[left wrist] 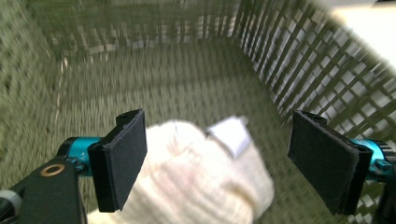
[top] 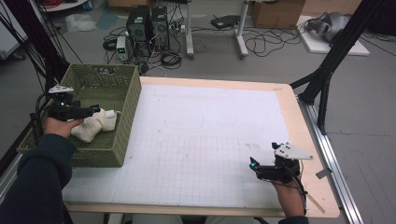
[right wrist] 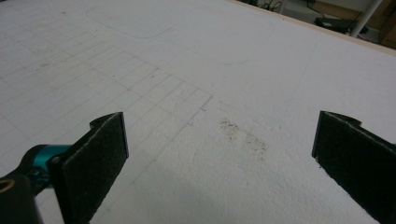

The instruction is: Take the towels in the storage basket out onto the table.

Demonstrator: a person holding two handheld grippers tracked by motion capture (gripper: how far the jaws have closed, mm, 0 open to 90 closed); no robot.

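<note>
A cream knitted item (top: 95, 126) with a white tag lies inside the green woven basket (top: 128, 95) at the table's left edge. My left gripper (top: 95, 109) hovers over the item inside the basket. In the left gripper view the jaws stand wide apart, with the cream item (left wrist: 196, 177) below and between them, untouched by either pad; its white tag (left wrist: 231, 133) points to the basket's far wall (left wrist: 140, 28). My right gripper (top: 253, 164) is open, low over the white gridded mat (top: 201, 126) near the front right corner. The right gripper view shows bare mat (right wrist: 210, 70) between the jaws.
The basket's right wall (left wrist: 327, 70) stands close to my left gripper's right pad. A grey smudge (right wrist: 245, 137) marks the mat ahead of my right gripper. A black frame leg (top: 327, 74) rises past the table's far right corner. Computers and cables lie on the floor behind.
</note>
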